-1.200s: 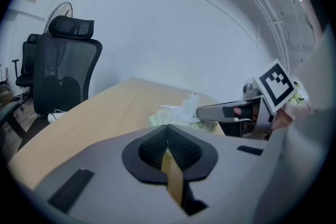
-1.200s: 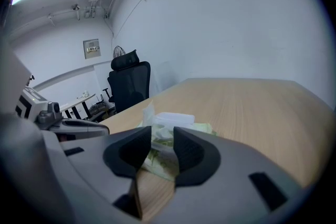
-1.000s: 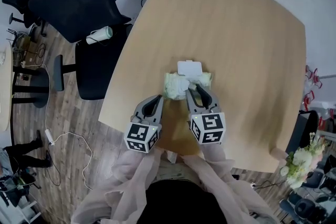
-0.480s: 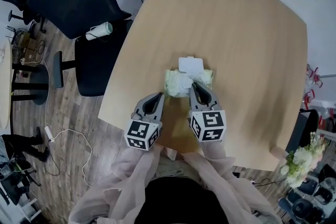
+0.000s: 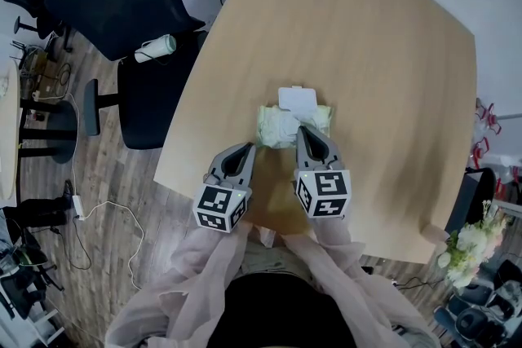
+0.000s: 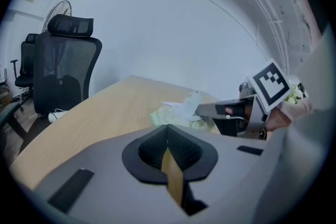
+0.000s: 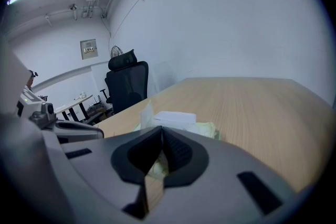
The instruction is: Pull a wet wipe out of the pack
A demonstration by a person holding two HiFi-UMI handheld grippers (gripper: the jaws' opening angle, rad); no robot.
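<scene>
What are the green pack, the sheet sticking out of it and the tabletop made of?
Pack: probably soft plastic film, pale green, crinkled at the ends. Wipe: thin white cloth-like sheet, crumpled into a peak. Table: light wood or wood-look laminate, matt, with faint grain.

Even bright indoor light, soft shadows, fisheye-warped edges, blurred near foreground

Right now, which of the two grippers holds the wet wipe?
The right gripper, shut on the wet wipe; the left gripper is empty, short of the pack.
</scene>
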